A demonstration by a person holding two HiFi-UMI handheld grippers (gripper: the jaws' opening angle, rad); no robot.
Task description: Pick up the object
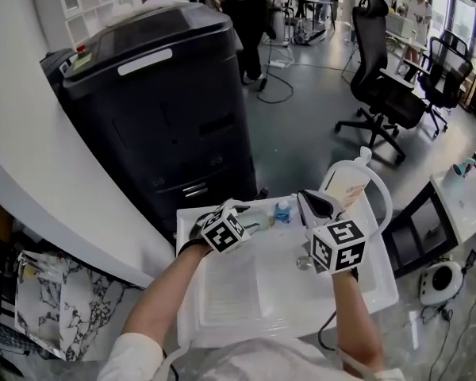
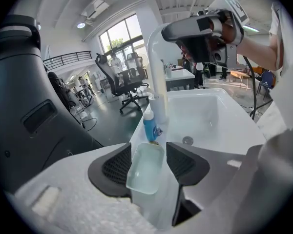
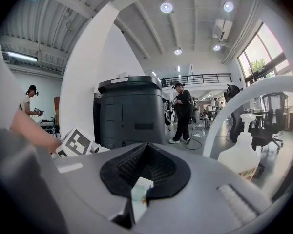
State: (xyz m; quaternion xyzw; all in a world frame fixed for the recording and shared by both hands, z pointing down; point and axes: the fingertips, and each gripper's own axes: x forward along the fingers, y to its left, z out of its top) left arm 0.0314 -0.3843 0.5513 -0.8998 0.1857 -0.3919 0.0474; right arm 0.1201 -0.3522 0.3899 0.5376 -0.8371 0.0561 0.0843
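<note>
Left tongs (image 2: 149, 155) clamped on clear tub (image 2: 145, 173), lower centre, at sink (image 2: 219, 126) rim. Blue bottle (image 2: 150, 125) and faucet (image 2: 157, 77) stand just beyond. Right tongs (image 3: 146, 154) together, pinching pale slip (image 3: 139, 197).

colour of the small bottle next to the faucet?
Small bottle: blue, white cap. Best in the left gripper view.
</note>
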